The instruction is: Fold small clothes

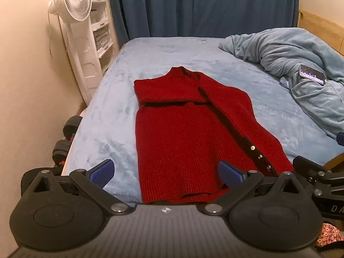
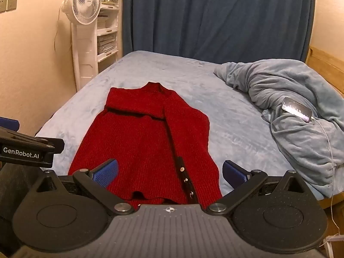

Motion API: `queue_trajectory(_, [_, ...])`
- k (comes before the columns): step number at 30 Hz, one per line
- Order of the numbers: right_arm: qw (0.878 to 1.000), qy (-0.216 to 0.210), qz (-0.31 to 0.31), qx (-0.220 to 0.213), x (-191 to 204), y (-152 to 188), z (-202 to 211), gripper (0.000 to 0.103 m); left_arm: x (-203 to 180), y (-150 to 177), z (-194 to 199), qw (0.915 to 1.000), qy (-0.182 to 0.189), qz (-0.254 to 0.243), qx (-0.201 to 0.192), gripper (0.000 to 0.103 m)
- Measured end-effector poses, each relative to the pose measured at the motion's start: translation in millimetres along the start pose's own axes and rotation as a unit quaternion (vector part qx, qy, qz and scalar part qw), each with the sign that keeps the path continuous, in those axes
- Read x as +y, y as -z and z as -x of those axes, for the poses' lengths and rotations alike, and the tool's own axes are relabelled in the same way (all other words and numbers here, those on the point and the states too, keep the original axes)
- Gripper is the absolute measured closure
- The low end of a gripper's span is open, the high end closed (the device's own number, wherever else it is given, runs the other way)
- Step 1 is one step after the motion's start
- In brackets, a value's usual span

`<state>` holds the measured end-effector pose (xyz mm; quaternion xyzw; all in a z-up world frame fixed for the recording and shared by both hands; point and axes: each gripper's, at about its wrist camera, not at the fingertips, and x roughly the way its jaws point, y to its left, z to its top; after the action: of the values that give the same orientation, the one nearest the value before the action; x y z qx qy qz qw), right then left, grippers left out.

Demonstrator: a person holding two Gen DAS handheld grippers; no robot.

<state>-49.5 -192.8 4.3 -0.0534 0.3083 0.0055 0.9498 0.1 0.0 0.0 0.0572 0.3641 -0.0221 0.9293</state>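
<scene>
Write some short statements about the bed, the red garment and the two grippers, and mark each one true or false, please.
1. The red knitted garment lies spread on the blue bed cover. True.
2. The left gripper is shut on the garment's hem. False: its jaws stand wide open and hold nothing.
3. A phone with a lit screen lies on the crumpled blanket. True.
4. The white fan stands on the bed. False: it stands beside the bed, by the wall.
5. The right gripper is open. True.
6. The garment has a row of small buttons near its lower edge. True.
</scene>
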Motion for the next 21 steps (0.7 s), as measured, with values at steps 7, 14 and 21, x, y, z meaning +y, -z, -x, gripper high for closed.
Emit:
queue_trajectory(7, [1.000, 0.002, -0.008, 0.003, -0.6, -0.4, -0.6, 0.001, 0.1, -0.3, -0.1, 1.0000, 0.002, 0.001, 0.005, 0.000])
queue_trajectory(14, [1.000, 0.000, 0.001, 0.009, 4.5, -7.5, -8.2, 0.001, 1.5, 3.8, -5.4, 1.0000, 0.006, -0.001, 0.006, 0.000])
queue_trajectory(21, [1.000, -0.003, 0.006, 0.010, 0.1, -1.7, -2.6, 0.001, 0.3, 6.5, -3.6, 0.9999, 0.006, -0.001, 0.009, 0.000])
